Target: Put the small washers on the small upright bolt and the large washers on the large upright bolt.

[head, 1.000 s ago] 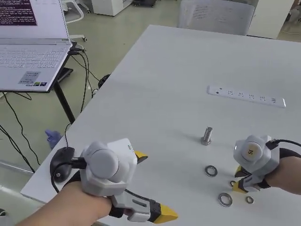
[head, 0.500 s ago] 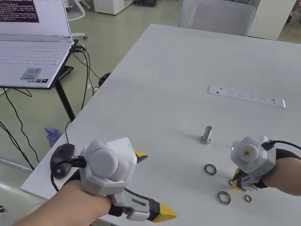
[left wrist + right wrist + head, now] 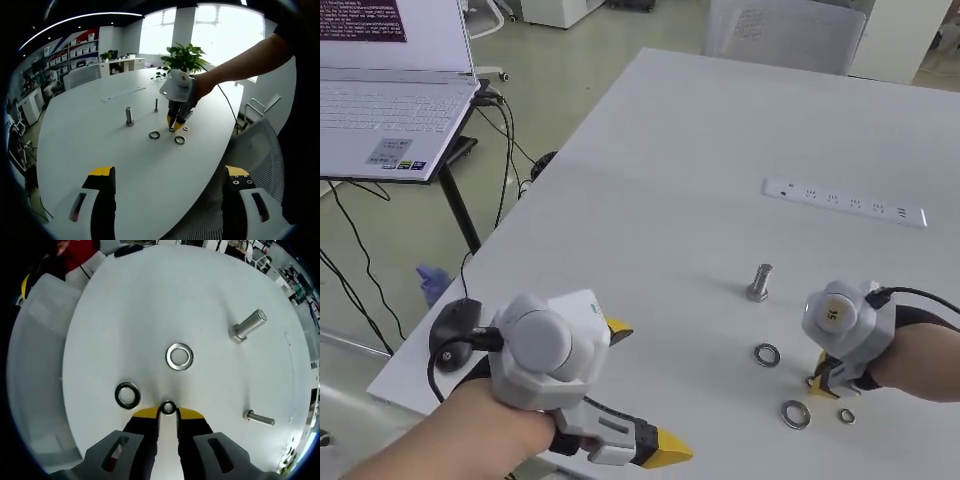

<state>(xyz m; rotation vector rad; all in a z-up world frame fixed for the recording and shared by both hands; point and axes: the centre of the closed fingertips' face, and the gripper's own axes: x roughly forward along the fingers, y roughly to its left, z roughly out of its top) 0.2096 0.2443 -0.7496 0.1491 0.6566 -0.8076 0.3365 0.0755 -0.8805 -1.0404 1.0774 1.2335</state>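
Right gripper [image 3: 168, 415] tips down, jaws pinched on the flat-lying small washer [image 3: 168, 407]. The small bolt [image 3: 260, 417] stands at three o'clock, likely a short carry. Left gripper [image 3: 167, 200] idles, jaws wide apart.

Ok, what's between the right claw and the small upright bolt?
Bare tabletop, as the right gripper view shows. The right claw has a small washer at its tips; the small bolt stands off to one side, nothing in between.
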